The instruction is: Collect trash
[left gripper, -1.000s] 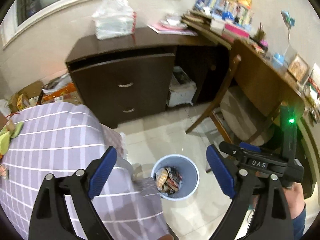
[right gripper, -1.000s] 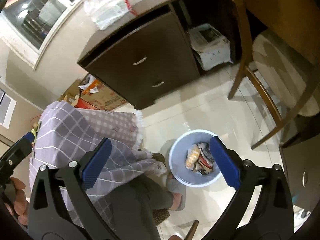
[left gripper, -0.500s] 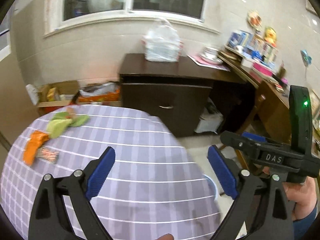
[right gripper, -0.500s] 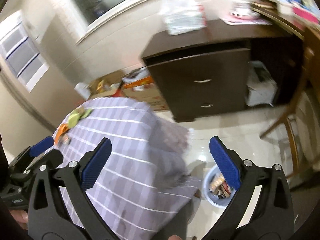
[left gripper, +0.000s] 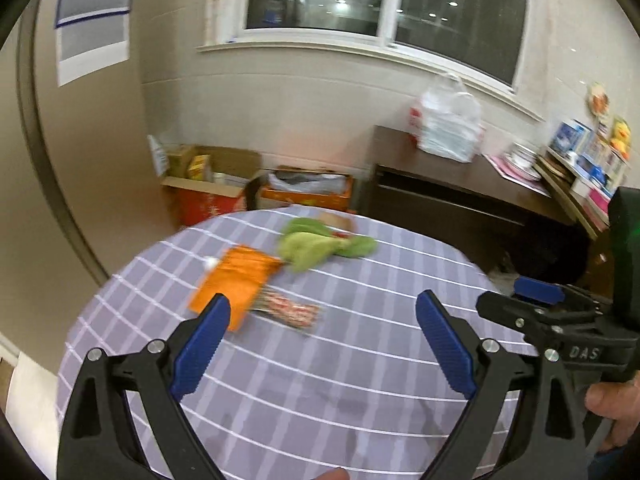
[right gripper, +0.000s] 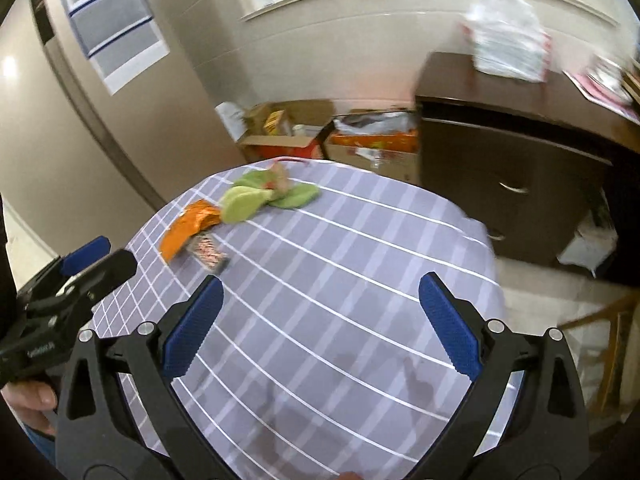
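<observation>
Both my claws, left claw [left gripper: 322, 344] & right claw [right gripper: 320, 324], gape wide, empty, over the checked surface [left gripper: 360, 360]. Trash at far edge: orange wrapper [left gripper: 236, 284], red-white packet [left gripper: 290, 312], green cloth [left gripper: 316, 246]. Boxes [left gripper: 212, 188] & dark cabinet [right gripper: 516, 184] along wall.

On my table [left gripper: 360, 360]: 1 orange packet [left gripper: 236, 284], 1 red-white wrapper [left gripper: 288, 310], 1 green cloth heap [left gripper: 320, 246]. Floor: 2 cardboard boxes [left gripper: 208, 184]. 1 plastic bag [left gripper: 448, 128] on cabinet [right gripper: 500, 184].
</observation>
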`<state>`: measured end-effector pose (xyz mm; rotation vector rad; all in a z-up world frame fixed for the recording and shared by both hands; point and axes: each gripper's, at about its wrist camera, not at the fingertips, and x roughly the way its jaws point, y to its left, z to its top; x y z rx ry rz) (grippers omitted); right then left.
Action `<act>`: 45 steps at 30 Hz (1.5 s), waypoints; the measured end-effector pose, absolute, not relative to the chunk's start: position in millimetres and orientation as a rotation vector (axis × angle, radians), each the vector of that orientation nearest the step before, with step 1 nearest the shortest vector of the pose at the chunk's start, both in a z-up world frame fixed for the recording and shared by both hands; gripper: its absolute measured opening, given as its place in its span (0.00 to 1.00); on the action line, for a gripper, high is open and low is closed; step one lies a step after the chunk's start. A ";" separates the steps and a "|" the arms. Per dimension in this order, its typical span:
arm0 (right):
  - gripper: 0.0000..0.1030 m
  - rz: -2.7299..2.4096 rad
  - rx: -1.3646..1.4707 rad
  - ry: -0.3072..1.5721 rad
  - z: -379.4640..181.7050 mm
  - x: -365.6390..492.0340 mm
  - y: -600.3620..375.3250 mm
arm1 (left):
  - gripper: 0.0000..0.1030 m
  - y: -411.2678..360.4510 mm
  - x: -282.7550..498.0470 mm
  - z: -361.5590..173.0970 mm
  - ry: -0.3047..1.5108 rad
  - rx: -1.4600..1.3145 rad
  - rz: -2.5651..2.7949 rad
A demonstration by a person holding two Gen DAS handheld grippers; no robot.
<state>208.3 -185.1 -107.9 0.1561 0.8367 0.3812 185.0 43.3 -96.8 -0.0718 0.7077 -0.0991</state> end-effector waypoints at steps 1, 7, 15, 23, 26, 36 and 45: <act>0.93 0.395 0.140 0.835 -107.7 211.7 -174.8 | 0.89 50.7 186.5 -97.3 0.704 -0.073 -0.088; 0.93 0.471 0.044 0.839 -111.1 230.9 -125.6 | 0.89 94.1 196.1 -105.7 0.699 -0.078 -0.016; 0.93 0.591 -0.168 0.893 -142.7 257.5 -46.0 | 0.89 132.4 198.4 -125.3 0.725 -0.089 0.046; 0.67 0.638 -0.243 0.931 -167.3 275.9 -12.1 | 0.89 134.8 236.2 -141.8 0.785 0.024 -0.013; 0.58 0.661 -0.245 0.931 -170.9 277.4 -8.3 | 0.89 130.2 257.0 -152.7 0.817 0.058 -0.049; 0.19 0.708 -0.273 0.896 -173.2 267.4 -10.6 | 0.89 110.3 301.0 -173.0 0.872 0.136 -0.136; 0.16 0.670 -0.251 0.913 -172.5 234.7 -46.6 | 0.29 99.2 292.3 -180.4 0.920 0.077 -0.219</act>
